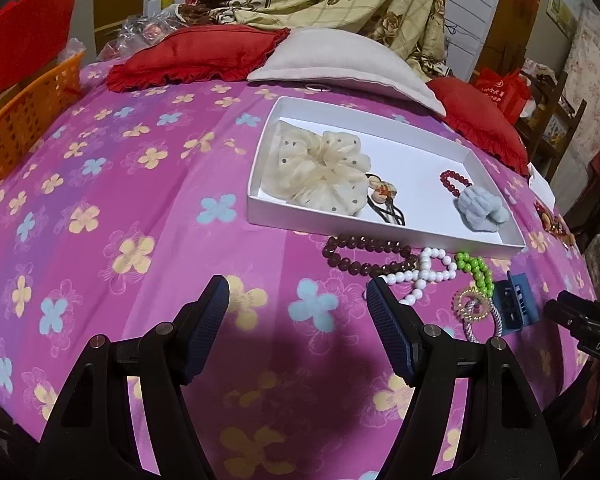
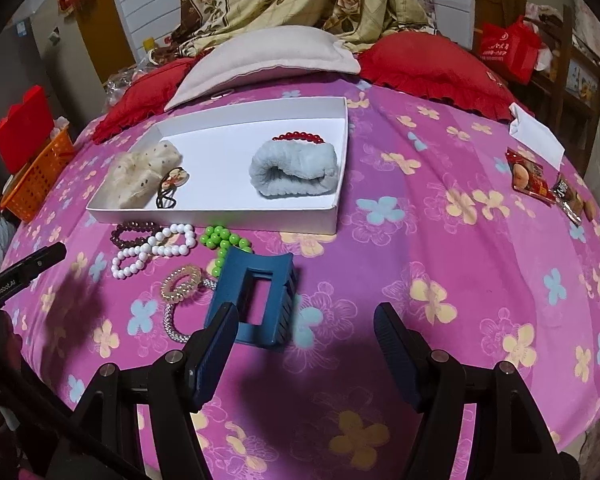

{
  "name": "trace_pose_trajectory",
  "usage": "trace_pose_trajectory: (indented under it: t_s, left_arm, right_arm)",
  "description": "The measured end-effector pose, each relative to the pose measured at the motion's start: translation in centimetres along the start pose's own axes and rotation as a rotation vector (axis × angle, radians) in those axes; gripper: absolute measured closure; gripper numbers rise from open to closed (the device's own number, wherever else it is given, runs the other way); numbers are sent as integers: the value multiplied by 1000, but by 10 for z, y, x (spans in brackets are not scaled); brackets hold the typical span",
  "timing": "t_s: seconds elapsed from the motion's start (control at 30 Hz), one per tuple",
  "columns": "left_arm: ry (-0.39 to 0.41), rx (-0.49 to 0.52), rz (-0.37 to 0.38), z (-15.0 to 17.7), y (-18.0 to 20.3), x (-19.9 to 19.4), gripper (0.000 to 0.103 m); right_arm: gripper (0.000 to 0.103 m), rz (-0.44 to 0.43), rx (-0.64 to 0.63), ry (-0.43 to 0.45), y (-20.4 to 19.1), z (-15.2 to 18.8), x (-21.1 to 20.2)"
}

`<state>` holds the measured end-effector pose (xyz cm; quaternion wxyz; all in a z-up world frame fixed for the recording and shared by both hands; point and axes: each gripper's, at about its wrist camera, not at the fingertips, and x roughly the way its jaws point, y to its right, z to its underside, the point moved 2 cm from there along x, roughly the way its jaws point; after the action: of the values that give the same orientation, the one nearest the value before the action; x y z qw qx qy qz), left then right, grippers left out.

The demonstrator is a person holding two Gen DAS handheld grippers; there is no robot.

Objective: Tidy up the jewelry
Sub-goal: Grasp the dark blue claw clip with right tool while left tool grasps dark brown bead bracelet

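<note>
A white tray on the pink floral bedspread holds a cream scrunchie, a black hair tie with a charm, a red bead bracelet and a pale blue scrunchie. In front of it lie a brown bead bracelet, a white bead bracelet, a green bead bracelet, a gold spiral tie, a silver tie and a blue claw clip. My left gripper is open above bare cloth. My right gripper is open, its left finger just before the clip.
Red cushions and a beige pillow lie behind the tray. An orange basket stands at the left edge. Snack packets and white paper lie to the right.
</note>
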<state>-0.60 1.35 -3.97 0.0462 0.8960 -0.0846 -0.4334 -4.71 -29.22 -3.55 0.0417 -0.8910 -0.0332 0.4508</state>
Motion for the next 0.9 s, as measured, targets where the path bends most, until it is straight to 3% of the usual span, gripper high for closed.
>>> trace_pose_trajectory:
  t_s: [0.7, 0.9]
  left_arm:
    - [-53, 35, -17, -11, 10, 28, 31]
    - [-94, 20, 23, -16, 13, 46, 31]
  right_arm:
    - [35, -32, 25, -25, 5, -2, 14]
    - [35, -61, 34, -38, 2, 0, 20]
